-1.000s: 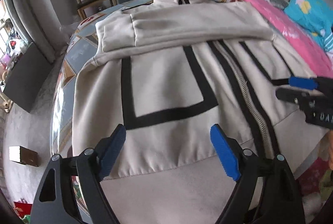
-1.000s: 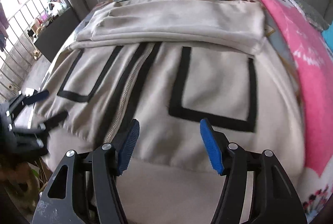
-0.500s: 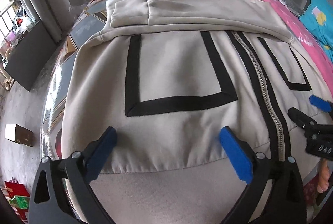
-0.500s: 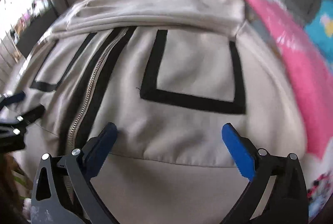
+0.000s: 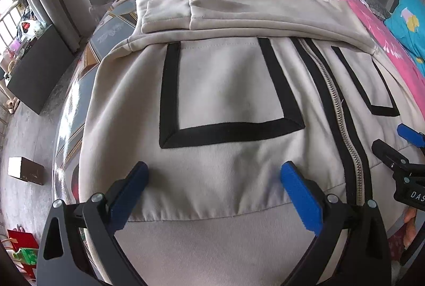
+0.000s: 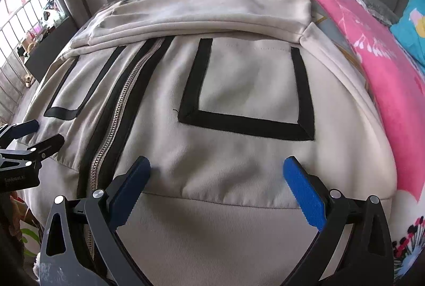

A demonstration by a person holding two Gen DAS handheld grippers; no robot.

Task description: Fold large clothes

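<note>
White letters "DAS", cut off at the frame edge, on the black body of the right tool in the left wrist view. Faint small print, perhaps "GenRobot.AI", on the black body of the left tool in the right wrist view. Elsewhere nothing legible.

Beige fleece zip-up jacket with black rectangular trim and a silver front zipper, spread flat and front up. Both sleeves folded across the chest, stand-up collar at the far end, ribbed hem band nearest, zipper closed.
</note>
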